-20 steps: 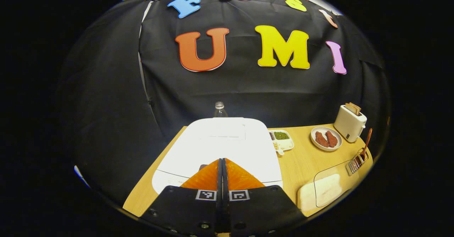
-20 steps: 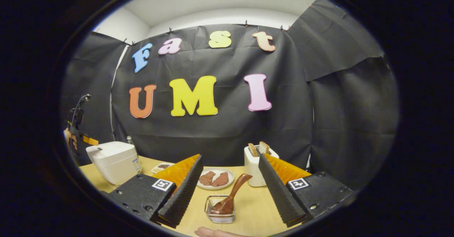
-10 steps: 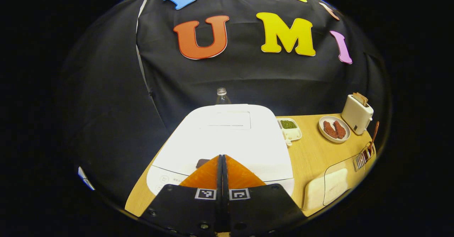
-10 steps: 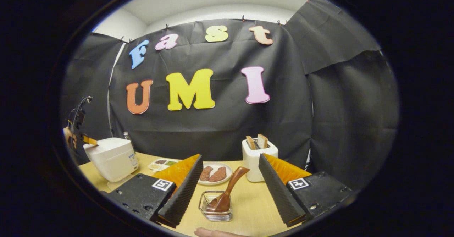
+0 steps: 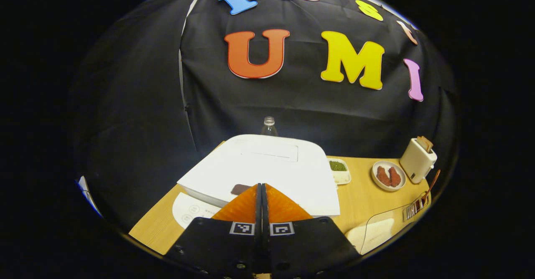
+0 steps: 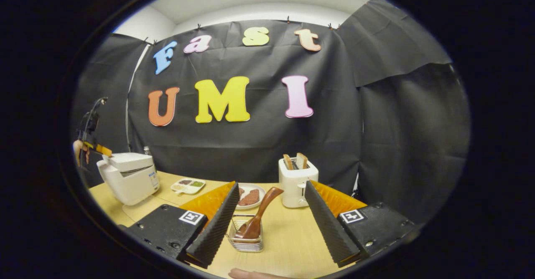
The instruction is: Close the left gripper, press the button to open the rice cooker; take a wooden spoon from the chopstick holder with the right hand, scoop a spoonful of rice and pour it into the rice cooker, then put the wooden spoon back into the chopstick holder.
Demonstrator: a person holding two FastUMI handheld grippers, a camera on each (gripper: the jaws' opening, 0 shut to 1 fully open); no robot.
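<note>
We see the left claw [image 5: 261,189] with its two orange fingers pressed flat together, nothing between them, its tip over the front of the rice cooker [image 5: 267,174], just beside the dark button [image 5: 240,189]; whether it touches the button we cannot tell. The cooker's white lid [image 5: 267,166] stands slightly lifted above the body at the front, leaving a gap. In the right gripper view the same cooker [image 6: 127,178] sits near the left edge of the surface [image 6: 288,241], lid raised a little, with the left claw [image 6: 100,149] at its upper front corner. The right claw [image 6: 271,212] is spread wide and holds nothing; its ribbed black pads [image 6: 217,224] stand well apart on either side of the chopstick holder [image 6: 246,237], a small wire basket near the front edge of the surface. The wooden spoon [image 6: 257,216] rests in that holder, bowl down, handle leaning up to the right, between the fingers but touching neither. Behind it stand a plate with two brown pieces [image 6: 249,196] and a white toaster [image 6: 296,181] holding bread. A divided dish of grains [image 6: 188,184] lies toward the back, between cooker and plate. A fingertip [image 6: 250,274] shows at the bottom edge of that view.
</note>
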